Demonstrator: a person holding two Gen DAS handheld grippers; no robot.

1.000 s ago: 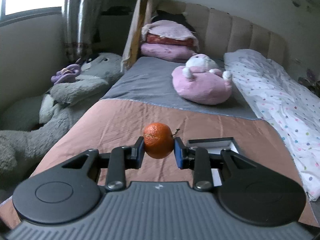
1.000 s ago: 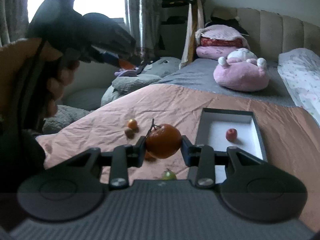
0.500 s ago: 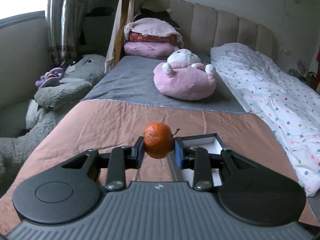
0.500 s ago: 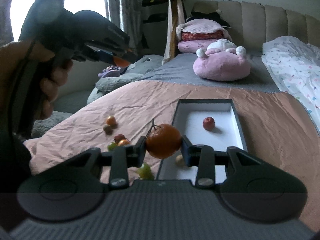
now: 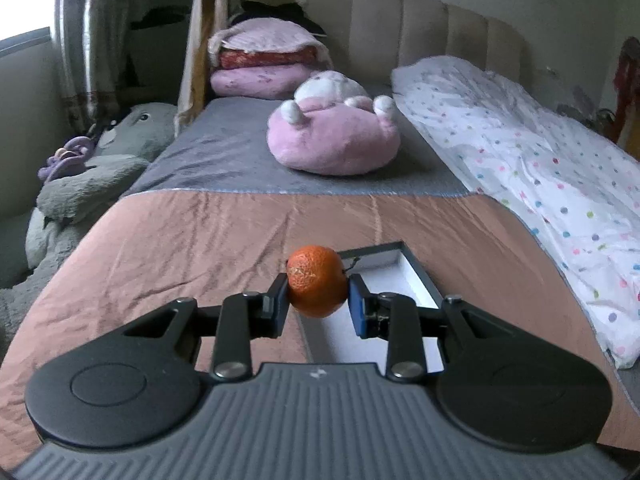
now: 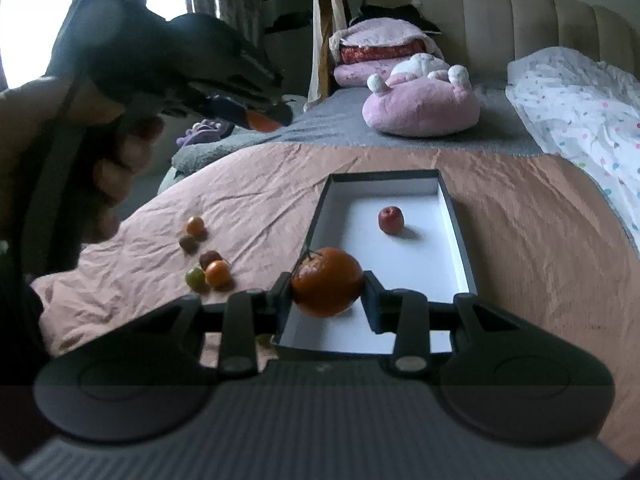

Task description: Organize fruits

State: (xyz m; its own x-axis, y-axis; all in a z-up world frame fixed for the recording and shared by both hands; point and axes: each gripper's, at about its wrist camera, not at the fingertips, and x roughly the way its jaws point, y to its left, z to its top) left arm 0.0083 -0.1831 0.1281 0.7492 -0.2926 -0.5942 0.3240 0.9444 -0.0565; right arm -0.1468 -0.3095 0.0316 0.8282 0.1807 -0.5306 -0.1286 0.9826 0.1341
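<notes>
Left gripper (image 5: pixel 318 306): its fingers (image 5: pixel 276 306) were closed on a rough-skinned tangerine (image 5: pixel 317 280), one pad pressed to each side, the fruit held in the air above the near left part of the box.
Right gripper (image 6: pixel 327 300): its fingers (image 6: pixel 372 304) were clamped on a stemmed orange (image 6: pixel 327 281) (the larger and smoother of the two held fruits), which hung over the box's near left corner.
Box (image 6: pixel 460 236): a shallow rectangular tray with dark walls and a white floor, lying flat on the bed's pink blanket (image 6: pixel 260 200), its long side running away from the cameras.
Red fruit (image 6: pixel 391 219): small and round, resting on the box's floor toward the far end, apart from every wall.
Loose fruits: all lay on the blanket to the left of the box. A small orange one (image 6: pixel 195 225) touched a brownish one (image 6: pixel 188 243) farther from the box; nearer to it, a dark red one (image 6: pixel 210 258), an orange one (image 6: pixel 218 273) and a green one (image 6: pixel 195 278) sat bunched together.
Person's hand (image 6: pixel 116 152): seen in the right wrist view, to the left of the box and well above the blanket, wrapped around the left gripper's handle.
Pink plush (image 5: pixel 334 142): on the grey sheet beyond the box's far end.
Grey plush (image 5: pixel 100 176): off the bed's edge, far left of the box.
</notes>
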